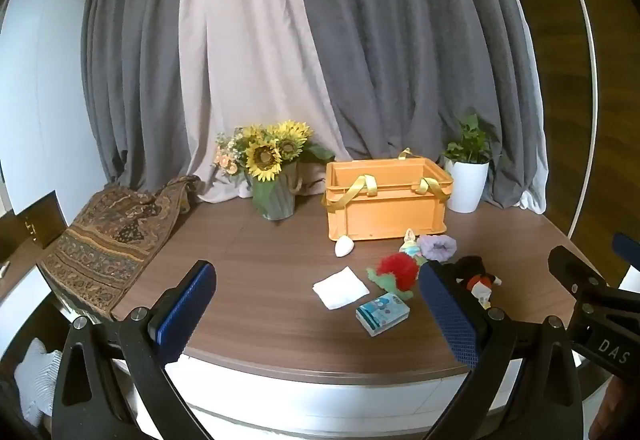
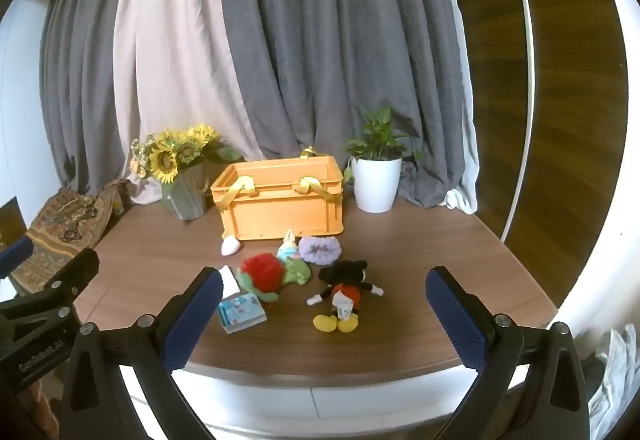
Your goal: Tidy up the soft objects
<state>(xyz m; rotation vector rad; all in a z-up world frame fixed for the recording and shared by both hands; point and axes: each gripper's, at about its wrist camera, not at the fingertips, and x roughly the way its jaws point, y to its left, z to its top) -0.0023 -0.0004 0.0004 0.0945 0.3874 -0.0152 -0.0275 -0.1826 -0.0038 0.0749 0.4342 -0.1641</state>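
Note:
An orange crate (image 1: 386,210) (image 2: 286,208) with yellow straps stands at the back of the wooden table. In front of it lie soft things: a Mickey plush (image 2: 344,294) (image 1: 478,274), a red pom-pom toy (image 2: 262,272) (image 1: 398,272), a purple scrunchie (image 2: 320,249) (image 1: 438,246), a pastel toy (image 2: 289,249), a white egg-shaped piece (image 2: 230,246) (image 1: 344,246), a white folded cloth (image 1: 340,287) and a blue tissue pack (image 2: 242,312) (image 1: 382,313). My left gripper (image 1: 316,312) and right gripper (image 2: 324,318) are open and empty, near the table's front edge.
A sunflower vase (image 1: 274,176) (image 2: 186,176) stands left of the crate and a white plant pot (image 1: 468,176) (image 2: 376,180) right of it. A patterned cloth (image 1: 108,240) drapes over the table's left edge. Grey and white curtains hang behind.

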